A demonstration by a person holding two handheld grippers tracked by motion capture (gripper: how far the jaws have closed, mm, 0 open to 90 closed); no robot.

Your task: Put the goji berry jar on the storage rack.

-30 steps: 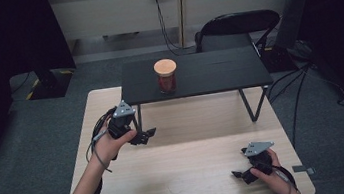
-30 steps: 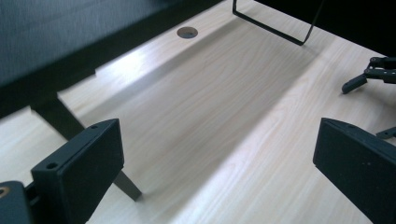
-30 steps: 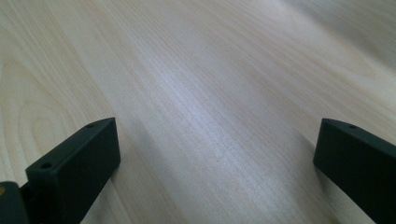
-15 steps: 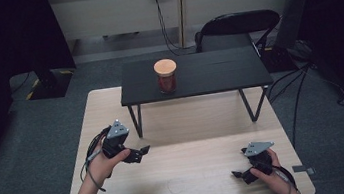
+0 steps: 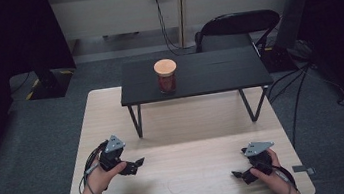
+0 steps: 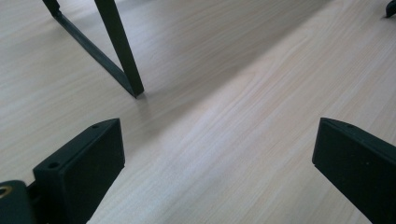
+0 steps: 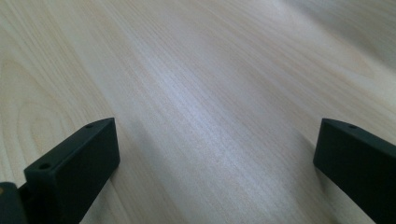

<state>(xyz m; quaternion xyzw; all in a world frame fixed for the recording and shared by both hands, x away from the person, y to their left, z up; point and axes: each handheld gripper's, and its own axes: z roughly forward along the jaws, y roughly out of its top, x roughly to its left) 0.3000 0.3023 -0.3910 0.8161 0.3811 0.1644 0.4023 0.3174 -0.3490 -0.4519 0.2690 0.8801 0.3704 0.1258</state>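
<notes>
left gripper point(image 5: 137, 164): we hold it low at near left, jaws wide apart, empty | jar point(image 5: 165, 75): on far black shelf point(image 5: 217, 73), well apart from both; likely glass, stiff, breakable, slippery; we'd grip its body under the lid | right gripper point(image 5: 237, 174): near right, jaws spread, empty

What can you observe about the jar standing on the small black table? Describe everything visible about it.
The jar is a short round container with a dark reddish body, possibly glass with dark contents, though the material is hard to tell. A flat, round, light tan lid, wood-like in look, closes its top and is a little wider than the body. It stands upright on the small black table, left of the middle and near the front edge. Nothing else touches it; both grippers are far from it.
</notes>
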